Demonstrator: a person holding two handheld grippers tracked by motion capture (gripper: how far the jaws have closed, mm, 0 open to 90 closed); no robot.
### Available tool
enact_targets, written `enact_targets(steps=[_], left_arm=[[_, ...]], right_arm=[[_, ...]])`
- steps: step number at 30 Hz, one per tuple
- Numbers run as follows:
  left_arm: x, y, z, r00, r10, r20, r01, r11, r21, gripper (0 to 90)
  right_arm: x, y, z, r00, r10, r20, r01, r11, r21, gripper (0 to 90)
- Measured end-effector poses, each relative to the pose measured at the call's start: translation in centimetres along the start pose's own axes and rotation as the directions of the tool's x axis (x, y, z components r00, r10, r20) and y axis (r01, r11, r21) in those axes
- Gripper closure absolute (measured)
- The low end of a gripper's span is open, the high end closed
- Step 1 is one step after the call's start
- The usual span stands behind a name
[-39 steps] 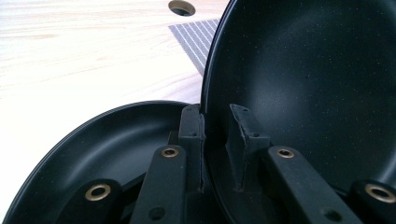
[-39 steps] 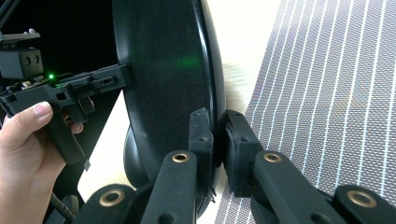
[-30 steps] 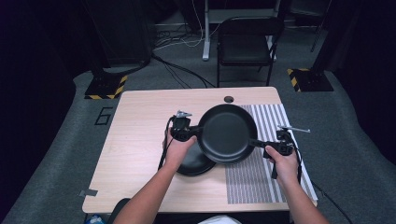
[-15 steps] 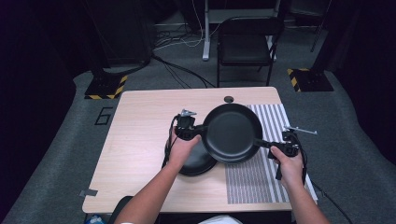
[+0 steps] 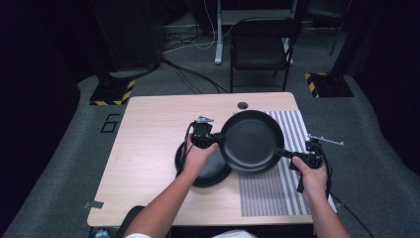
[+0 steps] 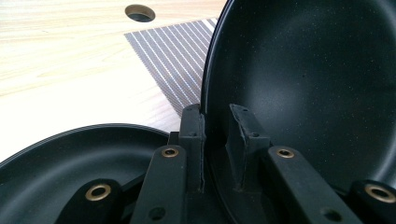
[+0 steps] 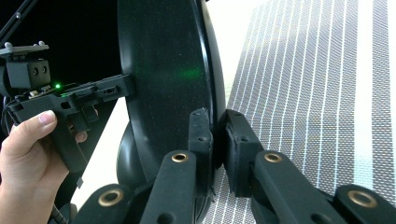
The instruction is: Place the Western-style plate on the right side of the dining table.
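I hold a black frying pan (image 5: pixel 251 141) in the air between both grippers, over the right half of the table. My left gripper (image 5: pixel 214 140) is shut on its left rim; in the left gripper view the jaws (image 6: pixel 217 114) pinch the pan's wall (image 6: pixel 317 84). My right gripper (image 5: pixel 294 156) is shut on the pan's handle end at the right, and its jaws (image 7: pixel 217 119) clamp the dark pan (image 7: pixel 163 70), seen edge on. A second black pan (image 5: pixel 218 171) lies flat on the table under my left hand, also in the left gripper view (image 6: pixel 70 154).
A grey striped mat (image 5: pixel 277 193) covers the right side of the wooden table (image 5: pixel 143 144), partly under the lifted pan. A round cable hole (image 5: pixel 242 105) sits near the far edge. A black chair (image 5: pixel 260 49) stands beyond the table.
Both hands have carried the lifted pan to the right, off the lower pan and over the striped mat. The grips have not changed.
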State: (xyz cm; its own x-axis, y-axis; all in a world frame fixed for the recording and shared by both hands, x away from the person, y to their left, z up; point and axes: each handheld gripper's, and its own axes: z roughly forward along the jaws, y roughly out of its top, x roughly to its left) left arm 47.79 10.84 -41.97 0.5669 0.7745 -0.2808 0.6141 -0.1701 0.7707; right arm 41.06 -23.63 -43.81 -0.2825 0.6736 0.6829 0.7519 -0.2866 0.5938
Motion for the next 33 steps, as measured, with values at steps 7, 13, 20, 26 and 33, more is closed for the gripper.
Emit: enact_targets(steps=[7,13,20,26,33], left_arm=[[-0.6,0.2,0.5,0.9998,0.01,0.014,-0.01,0.9999,0.004,75.8],[-0.9,0.4,1.0,0.9997,0.01,0.022,-0.01,0.9999,0.006,75.8],[-1.1,0.4,1.4,0.9994,0.011,0.032,-0.012,0.9999,0.008,75.7],[-1.4,0.5,1.7,0.9988,0.017,0.046,-0.018,0.9998,0.01,75.8],[-1.8,0.6,2.3,0.9978,0.02,0.063,-0.021,0.9997,0.012,75.8]], right_arm=[[-0.4,0.0,-0.7,0.9999,0.014,0.007,-0.014,1.0,-0.014,82.4],[-0.5,-0.1,-1.1,0.9997,0.018,0.019,-0.017,1.0,-0.023,82.4],[-0.7,-0.1,-1.6,0.9994,0.021,0.028,-0.02,0.999,-0.035,82.4],[-0.9,-0.3,-2.0,0.9991,0.024,0.035,-0.022,0.999,-0.046,82.4],[-1.1,-0.3,-2.7,0.9985,0.03,0.045,-0.027,0.998,-0.058,82.4]])
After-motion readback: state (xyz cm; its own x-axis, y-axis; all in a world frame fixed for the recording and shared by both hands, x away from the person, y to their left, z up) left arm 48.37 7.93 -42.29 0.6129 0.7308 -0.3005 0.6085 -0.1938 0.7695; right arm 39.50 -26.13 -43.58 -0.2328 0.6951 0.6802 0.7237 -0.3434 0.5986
